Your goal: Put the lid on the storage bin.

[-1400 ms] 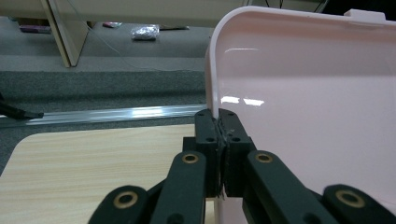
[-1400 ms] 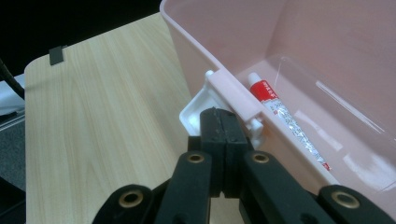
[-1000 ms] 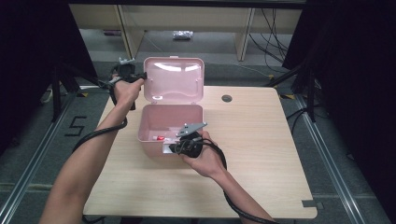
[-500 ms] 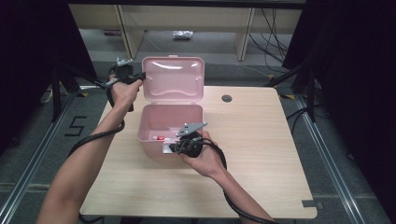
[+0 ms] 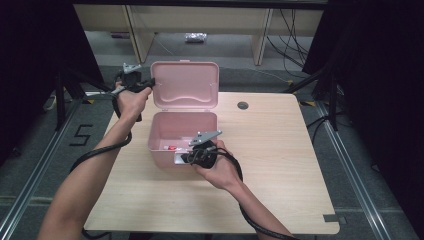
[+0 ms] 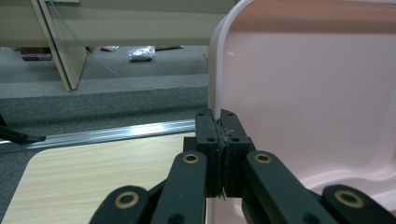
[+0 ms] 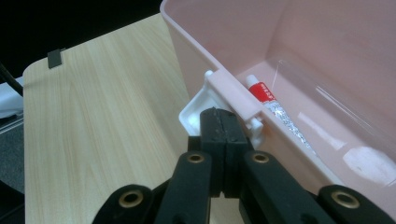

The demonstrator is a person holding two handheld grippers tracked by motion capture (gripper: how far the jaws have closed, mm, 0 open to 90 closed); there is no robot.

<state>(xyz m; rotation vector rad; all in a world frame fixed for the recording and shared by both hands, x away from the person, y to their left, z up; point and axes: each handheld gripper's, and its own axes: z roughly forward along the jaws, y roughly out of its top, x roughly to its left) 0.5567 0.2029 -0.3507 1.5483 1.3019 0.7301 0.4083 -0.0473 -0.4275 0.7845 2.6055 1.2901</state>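
A pink plastic box (image 5: 156,131) stands open on the wooden table (image 5: 280,150), its lid (image 5: 185,90) raised upright at the back. My left gripper (image 5: 150,82) is shut on the lid's left edge; in the left gripper view the thin rim of the lid (image 6: 303,93) sits between the pads of that gripper (image 6: 219,116). My right gripper (image 5: 186,159) is shut at the box's front wall, its tips (image 7: 223,112) over the white latch (image 7: 192,111); I see nothing pinched between them. A red and white tube (image 7: 271,100) lies inside the box (image 7: 224,42).
A round cable hole (image 5: 243,105) sits in the table behind and right of the box. Light wooden shelving (image 5: 260,30) and cables stand on the floor beyond the far edge. Metal rails (image 5: 40,165) run along the table's sides.
The lid's tilt has shifted slightly with my left gripper on its edge, and the glare on it has faded. My right gripper has kept still at the latch.
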